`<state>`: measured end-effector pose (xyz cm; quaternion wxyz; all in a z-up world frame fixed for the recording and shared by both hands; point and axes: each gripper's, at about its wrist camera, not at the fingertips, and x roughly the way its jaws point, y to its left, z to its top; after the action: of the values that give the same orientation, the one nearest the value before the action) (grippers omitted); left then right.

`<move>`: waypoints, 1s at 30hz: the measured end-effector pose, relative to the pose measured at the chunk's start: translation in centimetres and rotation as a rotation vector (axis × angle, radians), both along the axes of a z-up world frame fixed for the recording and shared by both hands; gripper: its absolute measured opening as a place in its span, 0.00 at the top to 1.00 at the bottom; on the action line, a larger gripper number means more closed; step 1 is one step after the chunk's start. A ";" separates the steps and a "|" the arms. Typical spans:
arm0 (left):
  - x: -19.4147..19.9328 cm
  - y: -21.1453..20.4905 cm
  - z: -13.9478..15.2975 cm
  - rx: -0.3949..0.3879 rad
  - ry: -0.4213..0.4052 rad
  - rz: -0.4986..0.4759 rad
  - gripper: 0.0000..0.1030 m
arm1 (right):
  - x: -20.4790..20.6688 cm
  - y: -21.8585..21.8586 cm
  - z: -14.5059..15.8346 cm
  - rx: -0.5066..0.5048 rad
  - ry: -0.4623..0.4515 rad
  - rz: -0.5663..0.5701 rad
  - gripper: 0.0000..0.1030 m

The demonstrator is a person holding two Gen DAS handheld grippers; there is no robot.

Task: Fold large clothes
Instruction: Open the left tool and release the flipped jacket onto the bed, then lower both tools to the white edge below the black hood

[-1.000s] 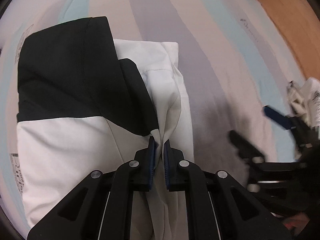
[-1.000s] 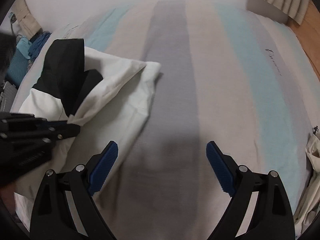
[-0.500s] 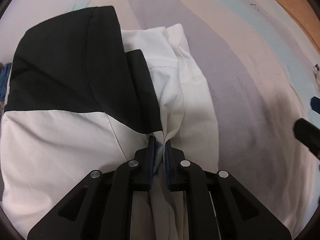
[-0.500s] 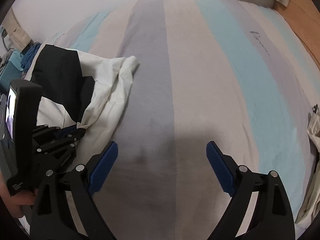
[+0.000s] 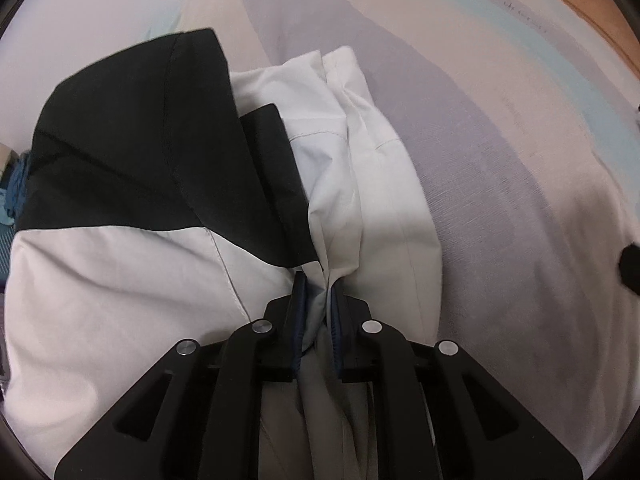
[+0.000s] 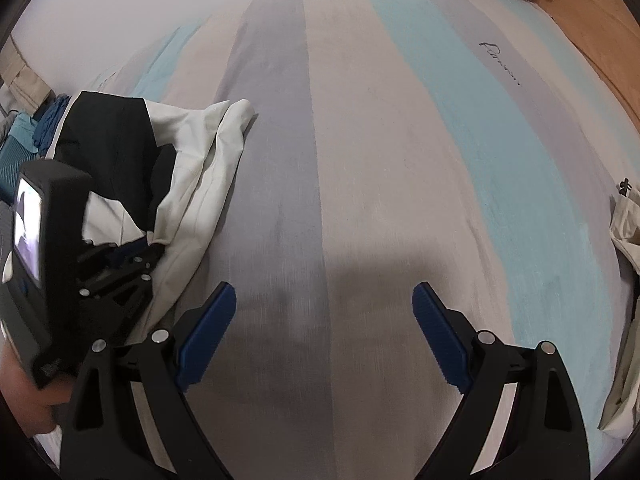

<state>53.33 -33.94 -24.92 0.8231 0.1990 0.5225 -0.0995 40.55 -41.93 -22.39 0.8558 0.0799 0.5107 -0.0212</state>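
A black and white garment lies folded on the striped bed sheet. My left gripper is shut on a bunched white fold of it, at the edge of the black panel. In the right wrist view the garment sits at the left, with the left gripper clamped on its near edge. My right gripper is open and empty, hovering over bare sheet to the right of the garment.
The striped sheet covers the bed. A wooden floor shows at the far right. A beige cloth hangs at the right edge. Blue clothes lie at the far left.
The left gripper has pulled the garment's fold leftward, so the white part bunches more. The right gripper has stayed open and drifted away to the right of the left one.
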 end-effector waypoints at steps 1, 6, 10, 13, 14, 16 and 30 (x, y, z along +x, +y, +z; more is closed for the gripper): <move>0.0 0.2 0.6 -0.013 0.003 0.004 0.84 | -0.1 -0.1 0.0 0.003 -0.001 -0.002 0.17; -0.7 0.5 2.8 -0.092 0.032 0.000 0.42 | -0.7 -0.8 0.0 0.007 -0.004 -0.016 0.16; -1.7 -0.2 4.2 -0.148 0.048 -0.001 0.25 | -1.1 -1.0 0.0 0.008 0.001 -0.020 0.16; -2.1 0.1 6.0 -0.195 0.076 -0.012 0.23 | -1.4 -0.7 0.2 -0.008 0.000 -0.008 0.16; -2.3 0.0 6.7 -0.208 0.078 -0.020 0.18 | -1.5 -0.6 0.4 -0.011 -0.001 -0.006 0.16; -2.7 0.5 8.2 -0.233 0.072 -0.028 0.15 | -1.5 -0.5 0.7 -0.016 -0.001 -0.004 0.16; 3.9 14.7 12.9 -0.251 0.083 0.062 0.06 | 2.5 5.8 5.8 -0.049 -0.019 0.088 0.16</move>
<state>57.28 -19.29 -11.98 0.8220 0.0739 0.5454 -0.1465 43.08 -36.17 -16.62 0.8623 0.0365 0.5051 0.0047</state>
